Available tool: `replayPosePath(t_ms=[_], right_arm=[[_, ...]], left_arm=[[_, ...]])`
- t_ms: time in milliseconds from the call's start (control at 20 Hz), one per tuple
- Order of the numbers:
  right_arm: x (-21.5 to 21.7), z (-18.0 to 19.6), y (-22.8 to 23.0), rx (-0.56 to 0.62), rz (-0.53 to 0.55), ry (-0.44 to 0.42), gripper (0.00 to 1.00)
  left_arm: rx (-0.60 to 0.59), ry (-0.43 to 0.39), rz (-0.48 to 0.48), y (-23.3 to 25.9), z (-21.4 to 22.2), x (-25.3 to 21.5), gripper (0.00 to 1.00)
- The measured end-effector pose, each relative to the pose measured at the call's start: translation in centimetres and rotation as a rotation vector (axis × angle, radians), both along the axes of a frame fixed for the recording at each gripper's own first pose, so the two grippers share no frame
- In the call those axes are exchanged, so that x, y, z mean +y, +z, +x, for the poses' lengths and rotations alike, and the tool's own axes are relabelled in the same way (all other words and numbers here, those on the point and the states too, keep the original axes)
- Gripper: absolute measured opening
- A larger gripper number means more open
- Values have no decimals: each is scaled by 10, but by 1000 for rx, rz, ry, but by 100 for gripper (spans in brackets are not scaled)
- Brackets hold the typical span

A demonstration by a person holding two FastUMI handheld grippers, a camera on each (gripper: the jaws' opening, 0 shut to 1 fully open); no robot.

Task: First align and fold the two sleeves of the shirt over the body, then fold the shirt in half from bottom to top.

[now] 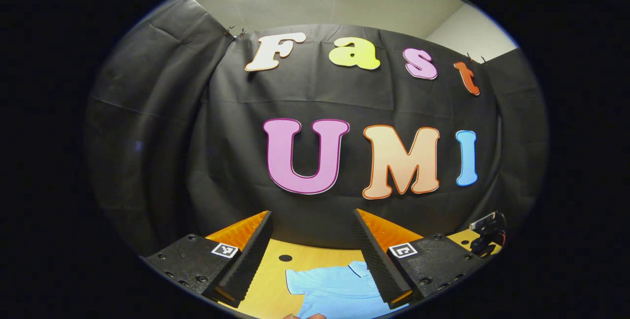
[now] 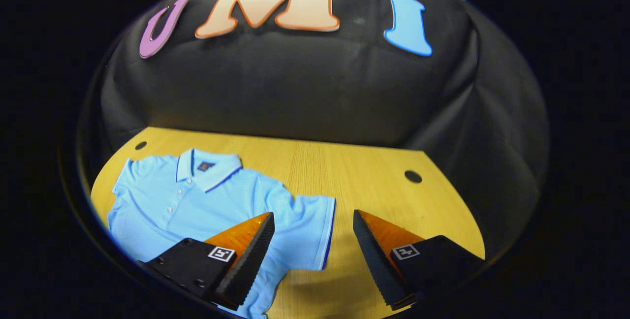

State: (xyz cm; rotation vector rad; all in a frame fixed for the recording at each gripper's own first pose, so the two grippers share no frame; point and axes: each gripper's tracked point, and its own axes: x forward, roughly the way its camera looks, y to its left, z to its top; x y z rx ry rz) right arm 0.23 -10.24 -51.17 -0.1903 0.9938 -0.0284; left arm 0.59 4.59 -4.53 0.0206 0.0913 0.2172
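- Light blue shirt (image 2: 197, 201) is laid flat on the wooden bench (image 2: 374, 181), collar toward the booth wall, both short sleeves spread out — unfolded
- Right tongs (image 2: 312, 220) are held released above the bench, nothing gripped; one finger is seen over the shirt's sleeve, the other over bare wood
- Left tongs (image 1: 312, 220) are released too, raised, aimed at the wall; shirt (image 1: 334, 287) is seen low between the fingers
- Other gripper (image 1: 487, 238) is glimpsed at the bench edge
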Motion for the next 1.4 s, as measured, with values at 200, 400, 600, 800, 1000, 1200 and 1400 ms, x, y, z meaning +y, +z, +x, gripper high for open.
replayPosePath(t_ms=[200,400,600,800,1000,1200,1400], right_arm=[[-6,-2,-25,31,-8,-31,100],[-9,-10,-49,93,9,-83,100],[-9,-13,-68,133,47,-126,99],[8,-15,-72,130,101,-103,78],[24,-16,-71,123,128,-81,13],[40,-8,-56,105,210,-95,3],[86,2,-34,59,290,-45,2]], left_arm=[[24,20,10,-7,0,6,95],[35,30,13,-11,3,10,95],[55,42,20,-19,7,14,95],[66,39,12,-24,15,13,95],[72,30,9,-28,16,10,93],[77,38,23,-29,15,15,95],[85,46,9,-32,12,17,95]])
